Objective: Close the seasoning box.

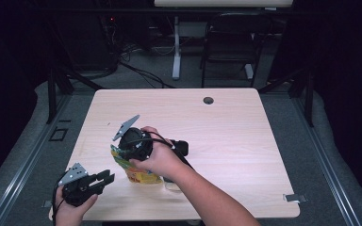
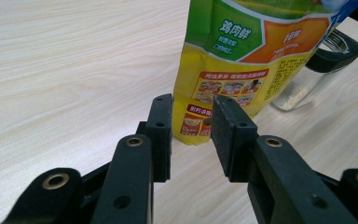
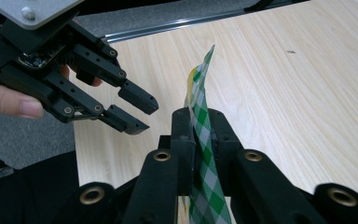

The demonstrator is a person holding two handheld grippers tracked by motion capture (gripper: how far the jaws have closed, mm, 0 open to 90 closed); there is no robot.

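Yellow-green pouch (image 3: 204, 140) near the table's (image 1: 245, 141) front edge: we keep right gripper (image 3: 199, 128) pinching its top seam, left gripper (image 2: 191, 135) spread, ready

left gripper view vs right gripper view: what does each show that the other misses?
Left gripper view: the printed yellow-green front of the seasoning pouch, standing on the table, and a clear glass jar behind it; its own jaws stand open, short of the pouch.

Right gripper view: the pouch's checked top edge pinched between the right gripper jaws, plus the left gripper held open beside it.

Both: the pouch and the light wood table.
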